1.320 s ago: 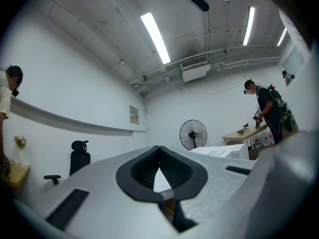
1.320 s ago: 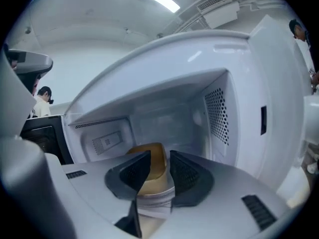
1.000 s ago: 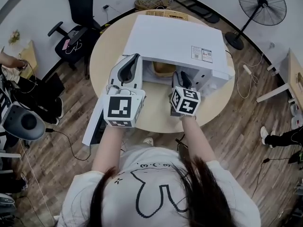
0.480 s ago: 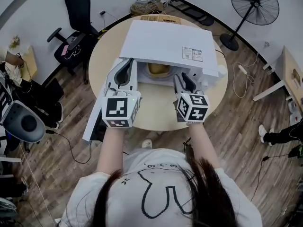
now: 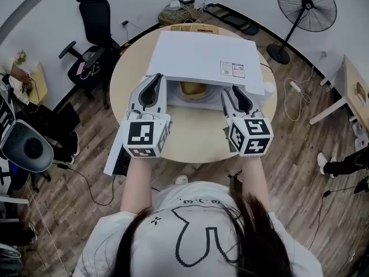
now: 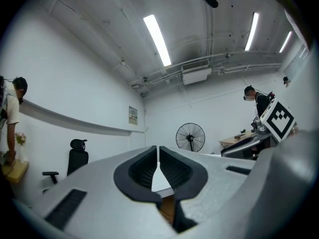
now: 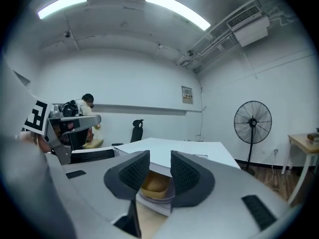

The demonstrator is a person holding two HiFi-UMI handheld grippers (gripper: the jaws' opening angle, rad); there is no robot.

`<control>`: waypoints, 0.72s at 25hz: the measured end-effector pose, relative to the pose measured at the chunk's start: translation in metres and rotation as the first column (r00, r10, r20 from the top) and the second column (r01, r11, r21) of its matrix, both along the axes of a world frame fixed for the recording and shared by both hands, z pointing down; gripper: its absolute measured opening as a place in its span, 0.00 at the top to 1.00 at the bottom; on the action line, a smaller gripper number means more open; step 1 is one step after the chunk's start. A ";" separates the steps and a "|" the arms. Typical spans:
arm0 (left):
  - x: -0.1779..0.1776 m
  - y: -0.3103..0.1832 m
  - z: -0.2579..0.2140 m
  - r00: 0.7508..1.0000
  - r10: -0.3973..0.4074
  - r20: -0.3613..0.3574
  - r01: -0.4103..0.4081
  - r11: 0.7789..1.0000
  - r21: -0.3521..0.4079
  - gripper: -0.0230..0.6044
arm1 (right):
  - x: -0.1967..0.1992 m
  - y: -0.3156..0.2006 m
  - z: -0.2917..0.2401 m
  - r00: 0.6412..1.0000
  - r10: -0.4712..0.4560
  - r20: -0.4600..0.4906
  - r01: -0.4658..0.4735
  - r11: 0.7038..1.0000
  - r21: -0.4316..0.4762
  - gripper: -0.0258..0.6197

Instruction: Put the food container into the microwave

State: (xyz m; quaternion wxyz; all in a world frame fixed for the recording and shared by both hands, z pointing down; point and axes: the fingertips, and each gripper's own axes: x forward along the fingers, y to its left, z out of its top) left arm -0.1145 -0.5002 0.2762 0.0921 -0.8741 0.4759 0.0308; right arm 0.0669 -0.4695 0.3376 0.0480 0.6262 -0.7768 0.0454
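- Your left claw (image 6: 158, 156) sits all but closed, empty.
- Your right claw (image 7: 160, 167) is slightly parted, empty.
- Its view shows the container (image 7: 152, 183) in the microwave (image 7: 185, 151); the left's barely does.

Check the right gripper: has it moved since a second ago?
Yes. The right gripper has drawn back from the microwave opening and shifted rightward, away from the food container inside.

Your white T-shirt (image 5: 196, 203) bears a black outline drawing. Your left gripper (image 5: 155, 78) and right gripper (image 5: 236, 91) are grey, with black ribbed pads (image 7: 130, 171) and square-marker cubes (image 5: 144, 138).
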 end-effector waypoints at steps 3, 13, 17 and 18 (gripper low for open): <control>0.001 0.001 -0.003 1.000 0.005 0.005 -0.005 1.000 0.009 0.95 | 0.003 0.007 -0.020 1.000 0.010 -0.021 -0.009 0.999 0.037 0.76; -0.007 0.000 -0.021 1.000 0.028 -0.002 -0.028 0.999 0.043 0.95 | 0.020 0.028 -0.085 0.992 0.092 -0.092 -0.070 0.974 0.216 0.91; -0.004 -0.002 -0.027 0.999 0.032 0.018 -0.033 0.998 0.058 0.95 | 0.021 0.031 -0.093 0.991 0.084 -0.103 -0.059 0.973 0.224 0.91; -0.004 -0.001 -0.028 0.999 0.033 0.019 -0.034 0.998 0.061 0.95 | 0.022 0.032 -0.095 0.991 0.083 -0.106 -0.057 0.972 0.229 0.91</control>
